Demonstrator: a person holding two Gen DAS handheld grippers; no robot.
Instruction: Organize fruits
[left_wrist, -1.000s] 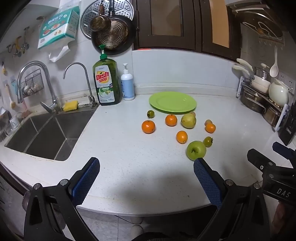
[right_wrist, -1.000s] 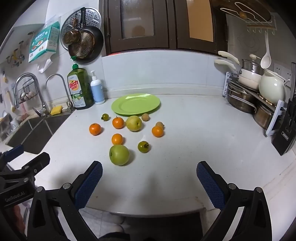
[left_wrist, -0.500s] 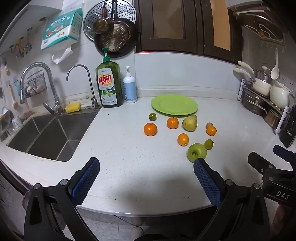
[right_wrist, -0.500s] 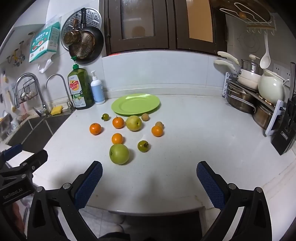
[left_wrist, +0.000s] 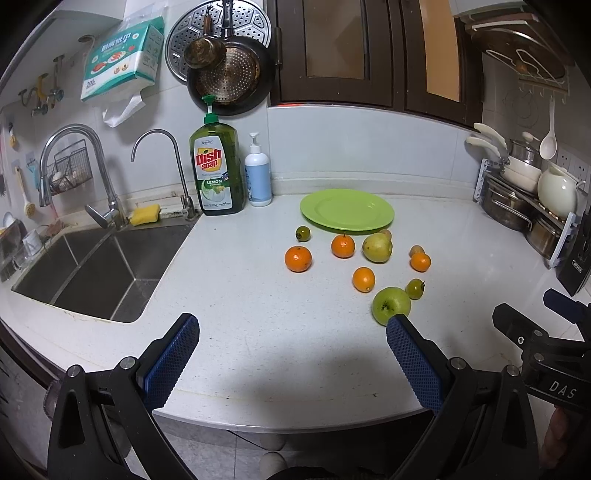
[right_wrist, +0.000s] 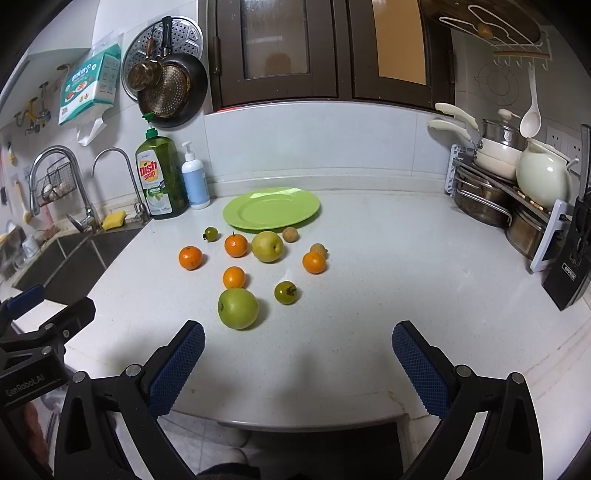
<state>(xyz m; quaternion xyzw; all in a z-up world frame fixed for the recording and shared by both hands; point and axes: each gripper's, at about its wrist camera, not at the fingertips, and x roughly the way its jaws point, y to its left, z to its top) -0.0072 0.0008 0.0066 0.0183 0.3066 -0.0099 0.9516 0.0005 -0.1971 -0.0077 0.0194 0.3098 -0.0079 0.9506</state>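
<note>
An empty green plate (right_wrist: 271, 212) (left_wrist: 346, 211) lies at the back of the white counter. In front of it lie several loose fruits: a green apple (right_wrist: 238, 308) (left_wrist: 390, 305) nearest me, a yellow pear (right_wrist: 267, 246) (left_wrist: 376, 248), several oranges such as one on the left (right_wrist: 190, 257) (left_wrist: 297, 258), two small green tomatoes (right_wrist: 285, 292) and two small brown fruits (right_wrist: 290, 234). My left gripper (left_wrist: 291, 354) is open and empty over the counter's front edge. My right gripper (right_wrist: 297, 356) is open and empty, the apple just beyond its left finger.
A sink (left_wrist: 85, 269) with taps lies at the left. A dish soap bottle (left_wrist: 216, 173) and a white pump bottle (left_wrist: 258, 176) stand at the back. A rack of pots (right_wrist: 513, 192) and a black knife block (right_wrist: 569, 258) stand at the right.
Both grippers have crept slightly forward and tilted a little; the fruits sit marginally lower in the left view. No fruit has moved.
</note>
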